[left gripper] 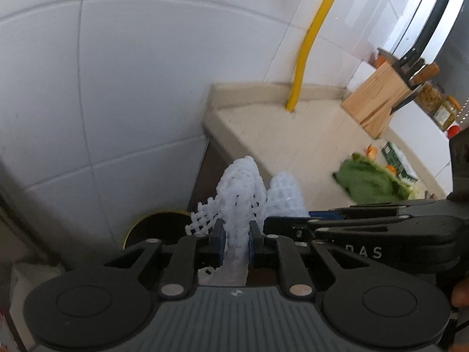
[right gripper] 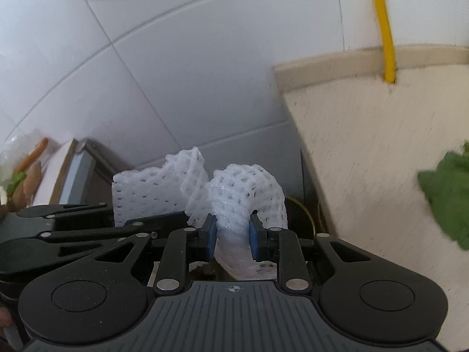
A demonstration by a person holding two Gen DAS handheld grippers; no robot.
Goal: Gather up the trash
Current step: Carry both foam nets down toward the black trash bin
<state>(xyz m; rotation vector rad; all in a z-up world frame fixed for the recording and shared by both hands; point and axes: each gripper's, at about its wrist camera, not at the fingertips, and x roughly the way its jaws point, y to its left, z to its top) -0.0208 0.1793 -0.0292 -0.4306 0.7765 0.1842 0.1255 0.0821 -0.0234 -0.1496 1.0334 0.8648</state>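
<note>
My left gripper (left gripper: 236, 236) is shut on a white foam fruit net (left gripper: 240, 187) that sticks up between its blue pads. My right gripper (right gripper: 233, 231) is shut on a second white foam net (right gripper: 243, 187). The two grippers are side by side, and each net shows in the other view: the right one's net (left gripper: 285, 193) and the left one's net (right gripper: 146, 193). Below the nets, on the floor beside the counter's end, is a dark round bin opening with a yellowish rim (left gripper: 158, 228), partly hidden behind the grippers. Its rim (right gripper: 304, 214) also shows in the right wrist view.
A beige countertop (left gripper: 293, 135) ends at the right of the bin, with a white tiled wall behind. A yellow pipe (left gripper: 307, 44) runs down to it. Leafy greens (left gripper: 369, 182), a wooden knife block (left gripper: 378, 96) and jars (left gripper: 439, 105) stand on it. Packaged food (right gripper: 26, 170) lies at far left.
</note>
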